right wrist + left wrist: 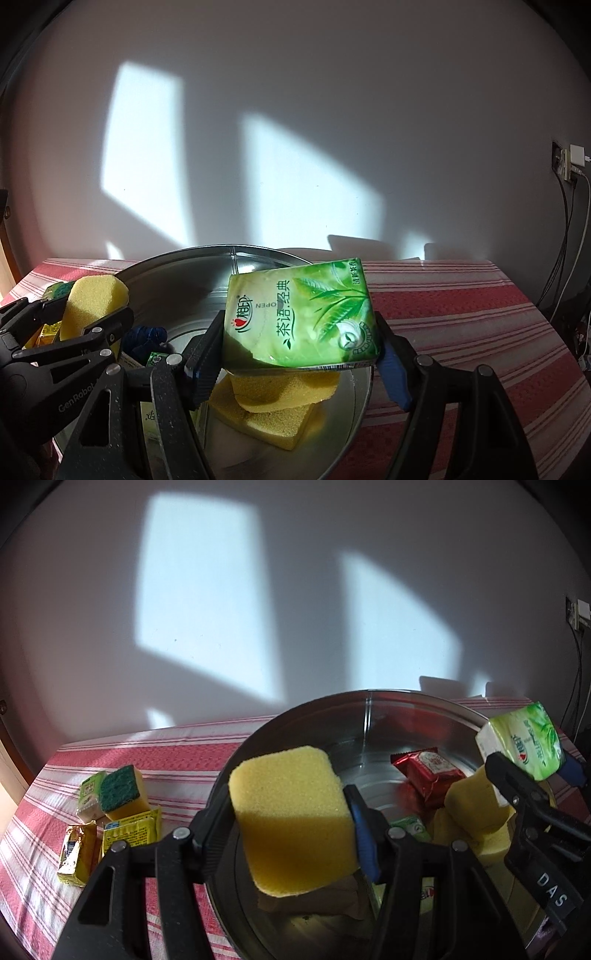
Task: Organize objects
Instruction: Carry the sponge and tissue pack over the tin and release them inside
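Note:
My left gripper (288,823) is shut on a yellow sponge (291,819), held over the near left part of a round metal tin (369,705). My right gripper (295,332) is shut on a green tissue pack (299,317), held above the same tin (236,254). In the left wrist view that tissue pack (524,738) hangs at the tin's right rim. Inside the tin lie a red snack packet (428,775), yellow sponges (273,410) and a small green pack (412,825).
On the red and white striped cloth (177,760) left of the tin lie a green-topped sponge (122,792), a small green pack (90,794), a yellow packet (129,830) and a gold packet (75,853). A white wall stands behind. Cables hang from a socket (565,162) at right.

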A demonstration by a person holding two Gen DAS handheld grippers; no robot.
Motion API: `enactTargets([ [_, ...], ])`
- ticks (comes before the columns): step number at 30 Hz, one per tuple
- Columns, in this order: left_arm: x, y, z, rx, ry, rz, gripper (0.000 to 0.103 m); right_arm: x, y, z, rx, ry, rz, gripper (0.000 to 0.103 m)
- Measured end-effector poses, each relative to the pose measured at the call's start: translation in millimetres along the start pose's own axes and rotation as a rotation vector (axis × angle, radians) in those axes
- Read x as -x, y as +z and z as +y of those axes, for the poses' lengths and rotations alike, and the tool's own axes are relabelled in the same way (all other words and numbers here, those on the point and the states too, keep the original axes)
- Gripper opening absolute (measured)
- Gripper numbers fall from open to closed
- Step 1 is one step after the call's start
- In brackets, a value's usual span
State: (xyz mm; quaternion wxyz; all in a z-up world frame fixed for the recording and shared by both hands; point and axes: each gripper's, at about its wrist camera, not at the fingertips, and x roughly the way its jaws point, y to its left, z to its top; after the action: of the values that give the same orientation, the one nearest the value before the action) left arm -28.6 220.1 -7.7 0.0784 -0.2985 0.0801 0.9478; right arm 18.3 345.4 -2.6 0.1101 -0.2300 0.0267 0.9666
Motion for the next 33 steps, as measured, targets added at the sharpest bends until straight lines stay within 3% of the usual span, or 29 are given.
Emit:
enactTargets([
  [15, 0.2, -1.0, 1.3, -0.009, 0.013, 0.003, 0.059, -2.9, 1.4, -1.0, 0.001, 0.042, 0.031, 0.075],
  [17, 0.9, -0.4, 0.9, -0.01, 0.007, 0.0, 0.063, -3.7, 1.6, 0.5, 0.009, 0.046, 0.039, 0.075],
  [21, 5.5, 0.6, 3.1, 0.007, 0.014, -0.023, 0.09, 1.5, 0.4, 1.3, 0.011, 0.03, 0.021, 0.08],
  [24, 9.3, 1.0, 11.9, 0.048, -0.001, -0.044, 0.103, 6.8, -0.3, -6.9, -0.037, 0.043, -0.005, 0.08],
  [30, 17.7, -4.6, 19.5, 0.059, -0.034, -0.075, 0.103, 15.2, -2.3, -24.4, -0.142, 0.048, -0.049, 0.08],
  [33, 25.6, -9.8, 27.2, 0.056, -0.014, -0.116, 0.103, 24.2, -2.3, -31.6, -0.18, 0.035, -0.089, 0.08],
])
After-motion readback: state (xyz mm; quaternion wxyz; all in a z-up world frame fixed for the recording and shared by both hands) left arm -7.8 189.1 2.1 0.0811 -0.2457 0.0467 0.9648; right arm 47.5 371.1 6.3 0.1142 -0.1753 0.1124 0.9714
